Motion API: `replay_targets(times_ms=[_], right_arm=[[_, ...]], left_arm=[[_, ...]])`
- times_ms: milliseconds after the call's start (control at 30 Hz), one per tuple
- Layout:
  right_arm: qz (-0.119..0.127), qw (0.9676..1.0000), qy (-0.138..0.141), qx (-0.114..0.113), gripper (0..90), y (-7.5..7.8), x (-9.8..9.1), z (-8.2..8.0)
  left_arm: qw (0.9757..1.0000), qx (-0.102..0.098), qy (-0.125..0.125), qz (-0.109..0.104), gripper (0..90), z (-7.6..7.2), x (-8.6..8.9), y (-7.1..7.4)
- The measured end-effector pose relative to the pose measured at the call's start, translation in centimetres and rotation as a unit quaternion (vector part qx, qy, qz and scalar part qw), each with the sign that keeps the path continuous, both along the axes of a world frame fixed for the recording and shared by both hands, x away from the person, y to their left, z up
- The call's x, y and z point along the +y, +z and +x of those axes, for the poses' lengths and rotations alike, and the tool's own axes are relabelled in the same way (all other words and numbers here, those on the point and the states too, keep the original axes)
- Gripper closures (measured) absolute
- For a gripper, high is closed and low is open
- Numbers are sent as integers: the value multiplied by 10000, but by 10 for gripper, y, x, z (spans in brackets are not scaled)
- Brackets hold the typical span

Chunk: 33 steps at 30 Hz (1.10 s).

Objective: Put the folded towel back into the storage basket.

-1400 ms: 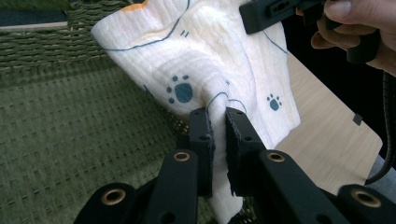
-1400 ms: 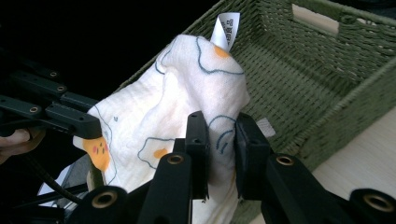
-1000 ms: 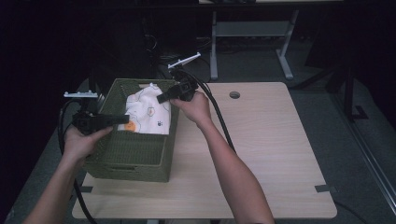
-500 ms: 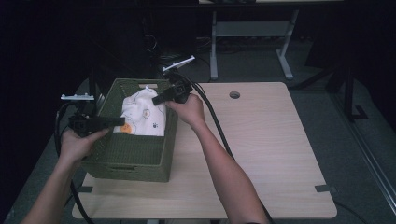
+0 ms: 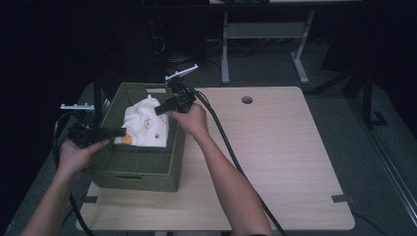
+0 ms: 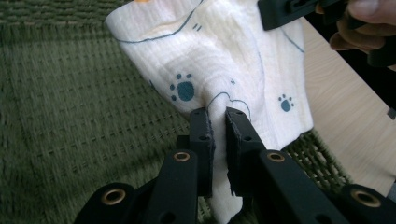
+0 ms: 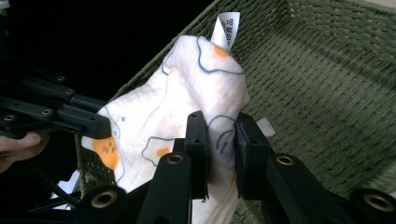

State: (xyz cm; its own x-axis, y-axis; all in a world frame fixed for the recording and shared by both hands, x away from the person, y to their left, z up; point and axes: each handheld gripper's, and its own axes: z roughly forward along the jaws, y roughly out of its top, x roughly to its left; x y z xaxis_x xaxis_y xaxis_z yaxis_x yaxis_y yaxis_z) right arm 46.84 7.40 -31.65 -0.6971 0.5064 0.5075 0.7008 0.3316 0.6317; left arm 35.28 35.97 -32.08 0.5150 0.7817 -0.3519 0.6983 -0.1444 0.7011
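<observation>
**White printed cloth held by both grippers over the green basket**

In the high view, a woven green basket (image 5: 147, 167) is seen at the left of a light wooden table (image 5: 285, 157). A white cloth (image 5: 145, 123) printed with paw marks and orange patches is spread inside the basket, toward its upper half in the frame.

The left gripper (image 5: 115, 132) is held at the left edge of the basket, with its jaws pointed right across the rim. In the left gripper view, the left gripper (image 6: 218, 128) is seen at the lower centre of the frame with its jaws drawn close together, and a fold of the cloth (image 6: 219, 60) is pinched between the pads. The woven basket wall (image 6: 70, 102) is seen on the left of that frame.

The right gripper (image 5: 162, 110) is held above the upper right part of the basket, just left of the person's right hand (image 5: 192, 120). In the right gripper view, the right gripper (image 7: 219, 135) is seen at the lower centre, its jaws closed on a bunched corner of the cloth (image 7: 187, 88). A small white label (image 7: 225, 25) is seen standing up from the cloth at the top centre, against the basket's inner wall (image 7: 327, 84). The left gripper is seen at the left edge of that frame, touching the cloth there.
</observation>
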Motion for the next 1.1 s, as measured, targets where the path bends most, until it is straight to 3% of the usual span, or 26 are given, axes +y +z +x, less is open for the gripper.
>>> replay_targets(times_ms=[233,733,1100], right_arm=[[2,10000,-3,53,772,-9,3,-1],[33,9999,-33,144,771,-22,5,-1],[61,9998,-95,184,767,-26,8,-1]], left_arm=[[9999,94,44,13,824,1,2,-10],[9995,184,51,254,824,3,1,-15],[9992,239,102,305,823,6,5,-18]])
